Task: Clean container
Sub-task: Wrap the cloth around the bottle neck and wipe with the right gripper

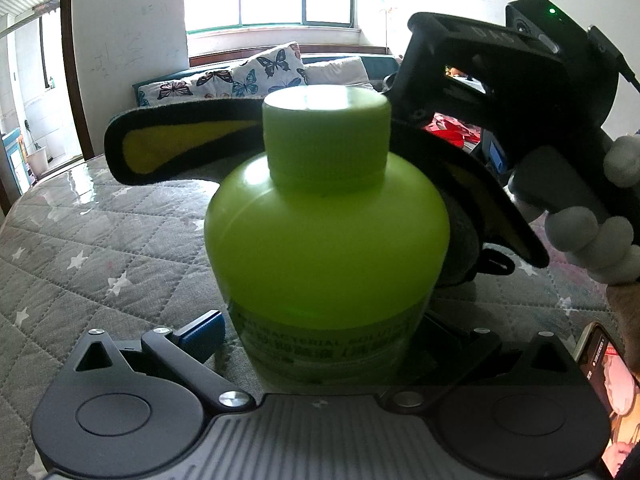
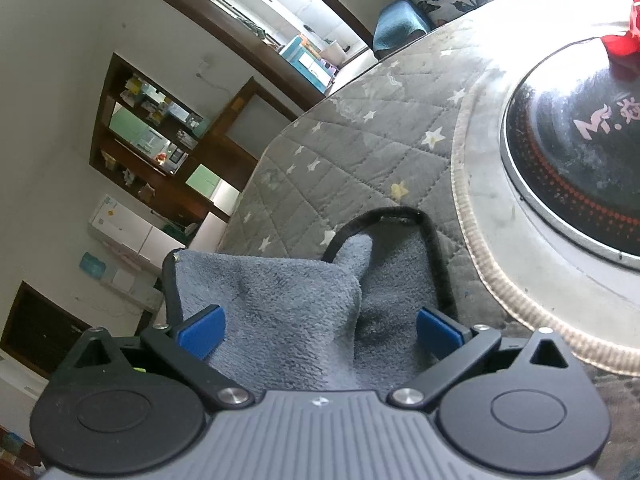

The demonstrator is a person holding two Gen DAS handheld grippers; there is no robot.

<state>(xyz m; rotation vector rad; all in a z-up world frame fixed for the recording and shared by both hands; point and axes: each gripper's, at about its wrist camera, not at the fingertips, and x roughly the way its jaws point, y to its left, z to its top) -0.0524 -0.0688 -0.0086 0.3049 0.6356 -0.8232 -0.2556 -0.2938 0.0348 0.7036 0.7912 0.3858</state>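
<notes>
In the left wrist view the green bottle [image 1: 326, 216] fills the centre of the frame, upright on the quilted star-print table cover [image 1: 80, 248]. The left gripper [image 1: 320, 340] is clenched on its labelled lower body; only one blue pad [image 1: 202, 338] shows, at lower left, the other being hidden behind the bottle. A grey cloth with yellow face and black trim [image 1: 176, 146] curls behind the cap [image 1: 326, 136] from the left and runs down the bottle's right side. At the upper right, a hand in a pale glove [image 1: 600, 232] holds the right gripper's black body, whose fingers cannot be seen here. To wipe well, I judge the bottle should be kept steady and the cloth regripped before rubbing the shoulder and cap. The right wrist view, tilted, supplies what is missing: the right gripper [image 2: 320, 334] is released, jaws wide, the grey cloth [image 2: 288, 304] lying loose between the pads, neither pressing it. It also shows a black cooktop [image 2: 580, 168] at the right edge, but no bottle.
</notes>
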